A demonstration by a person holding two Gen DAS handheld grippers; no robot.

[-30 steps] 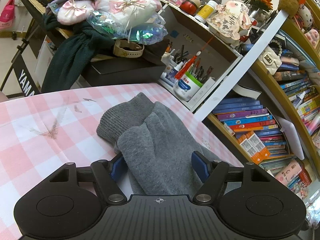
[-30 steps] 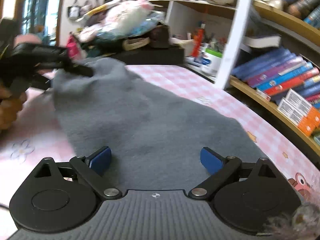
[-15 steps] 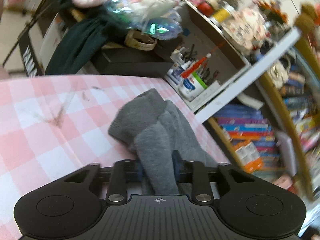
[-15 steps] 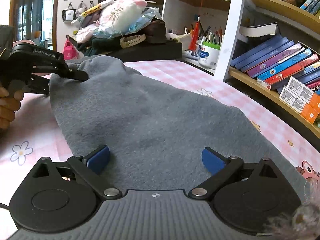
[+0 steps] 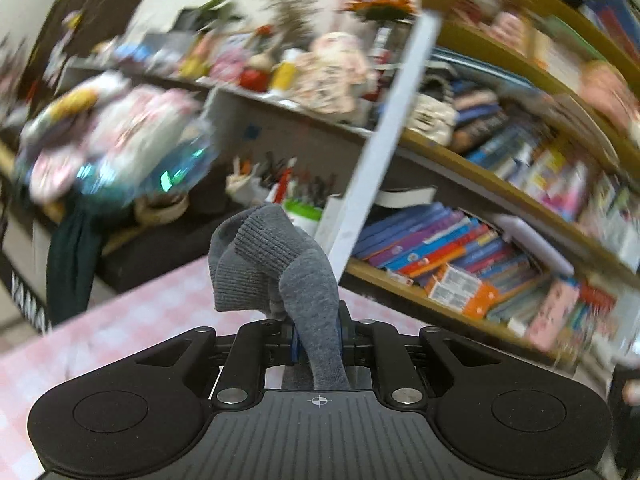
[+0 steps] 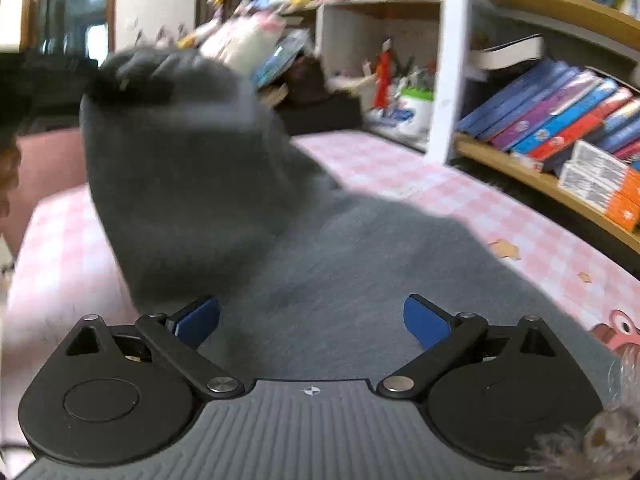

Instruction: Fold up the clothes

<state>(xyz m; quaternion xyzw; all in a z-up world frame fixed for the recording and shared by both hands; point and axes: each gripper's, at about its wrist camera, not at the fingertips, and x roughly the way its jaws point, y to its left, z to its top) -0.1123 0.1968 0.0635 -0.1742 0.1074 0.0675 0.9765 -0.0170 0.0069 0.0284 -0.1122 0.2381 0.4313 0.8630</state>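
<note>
Left tongs [image 5: 318, 336]: I have them clamped on a bunched end of the grey garment [image 5: 288, 268]; the ribbed cuff flops forward over the pads. I judge the pinch is there so that this end can be carried across as a fold.

Right tongs [image 6: 311, 320]: spread wide, gripping nothing. They hover low over the flat part of the garment [image 6: 360, 280], blue pads [image 6: 198, 317] either side of the cloth; I cannot tell if they touch it. My guess is they are placed to pin that end while the other is lifted.

Garment position: one end lies flat on the table [image 6: 420, 184]; the far end rises in a hump to the left of the right tongs, up toward the left tongs' dark, blurred shape.

Step in hand: first fold, raised end not yet laid down.

Surface: pink-and-white check cloth, with small printed figures to the right of the garment.

Room: beyond the garment, a white post [image 6: 448, 60]; right of it, shelves of books [image 6: 560, 120]; left of it, a pen cup [image 6: 412, 108] and heaped soft toys. Left view is motion-blurred, so detail there is uncertain.
</note>
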